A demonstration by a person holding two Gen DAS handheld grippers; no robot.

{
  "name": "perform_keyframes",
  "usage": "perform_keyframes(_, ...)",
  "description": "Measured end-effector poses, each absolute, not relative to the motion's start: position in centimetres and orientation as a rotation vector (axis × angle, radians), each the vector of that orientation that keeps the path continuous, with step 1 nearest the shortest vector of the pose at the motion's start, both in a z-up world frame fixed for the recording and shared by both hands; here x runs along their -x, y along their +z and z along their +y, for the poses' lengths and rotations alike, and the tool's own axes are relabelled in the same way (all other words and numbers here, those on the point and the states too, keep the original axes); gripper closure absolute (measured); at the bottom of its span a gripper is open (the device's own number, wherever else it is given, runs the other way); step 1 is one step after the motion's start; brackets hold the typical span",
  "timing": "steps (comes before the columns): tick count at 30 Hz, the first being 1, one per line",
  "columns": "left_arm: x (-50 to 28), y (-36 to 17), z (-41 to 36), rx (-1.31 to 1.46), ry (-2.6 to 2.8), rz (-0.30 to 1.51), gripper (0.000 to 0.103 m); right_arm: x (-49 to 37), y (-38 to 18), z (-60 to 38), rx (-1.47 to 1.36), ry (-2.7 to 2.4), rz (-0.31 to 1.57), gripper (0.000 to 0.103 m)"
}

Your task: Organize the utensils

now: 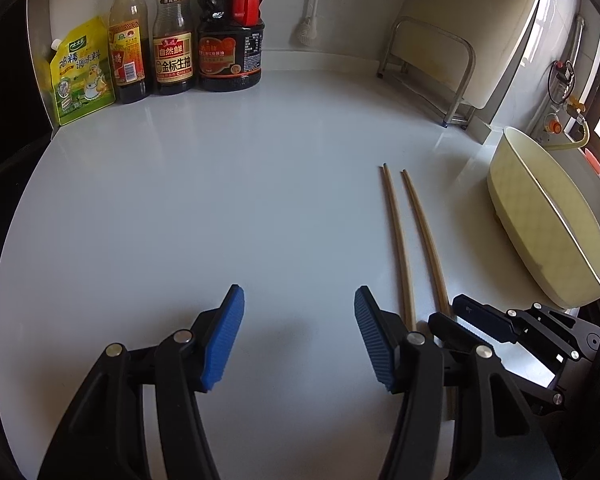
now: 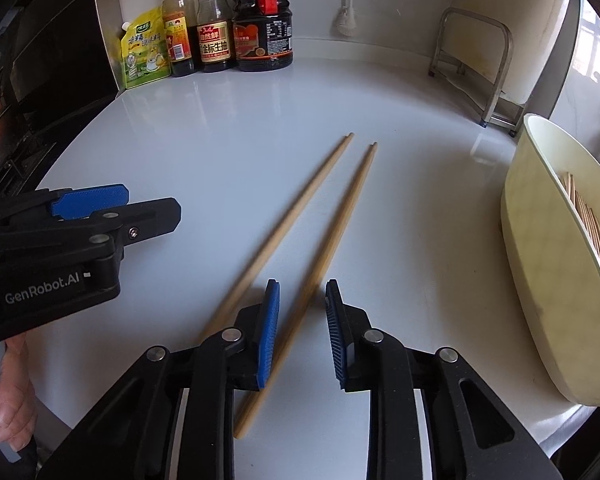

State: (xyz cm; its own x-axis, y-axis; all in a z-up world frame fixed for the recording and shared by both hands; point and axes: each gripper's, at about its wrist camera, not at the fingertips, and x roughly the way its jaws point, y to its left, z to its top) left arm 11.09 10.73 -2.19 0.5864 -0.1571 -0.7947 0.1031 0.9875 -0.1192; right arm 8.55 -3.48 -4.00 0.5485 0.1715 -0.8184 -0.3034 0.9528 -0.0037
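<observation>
Lying side by side on the white bench (image 2: 220, 152), two wooden chopsticks are seen in the middle of the right wrist picture. The left chopstick (image 2: 284, 216) runs past the outside of the right gripper (image 2: 302, 332). The right chopstick (image 2: 332, 236) passes between its two blue pads, close against the left pad (image 2: 269, 332), while the other pad is kept apart from it. So the right gripper is narrow but nothing is squeezed yet, as far as can be told. The left gripper (image 1: 298, 336) is held half wide over bare bench at the bottom of the left wrist picture, with nothing inside it.

At the right edge of the right wrist picture a cream tub (image 2: 540, 264) is seen, and more chopsticks (image 2: 588, 220) are already laid inside it. The two loose ones are likely meant to go there too.

Some things could go wrong from here. Only one chopstick may be caught, so the other would be left behind. The round stick could roll or slip out if the pads are closed off-centre. It is gripped near one end, so the long far end could tip down and be knocked against the tub wall. The sauce bottles (image 2: 216, 20) at the top are well apart and should be safe.
</observation>
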Motion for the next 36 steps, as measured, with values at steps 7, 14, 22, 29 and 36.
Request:
perform_keyframes(7,-11.1,-2.3,8.8,0.03,-0.182,0.94,0.044,-8.9,-4.0,-5.5,0.107,0.236,0.962,0.094)
perform_keyframes(14,-11.3,-2.2,7.5,-0.014,-0.169,0.928,0.043,-8.7,-4.1,-8.1,0.069,0.207,0.966,0.096)
perform_keyframes(22,-12.7,-1.7,7.6,-0.043,-0.134,0.909,0.031,-8.7,-4.1,-9.9,0.013,0.214,0.97,0.096)
perform_keyframes(29,-14.1,-2.1,7.4,-0.054,-0.124,0.92,0.024,-8.9,-4.3,-10.4,-0.001,0.202,0.956,0.091)
perform_keyframes(36,-14.5,-2.9,6.5,-0.08,-0.142,0.943,0.024,-9.1,-4.4,-10.9,-0.014,0.19,0.947,0.07)
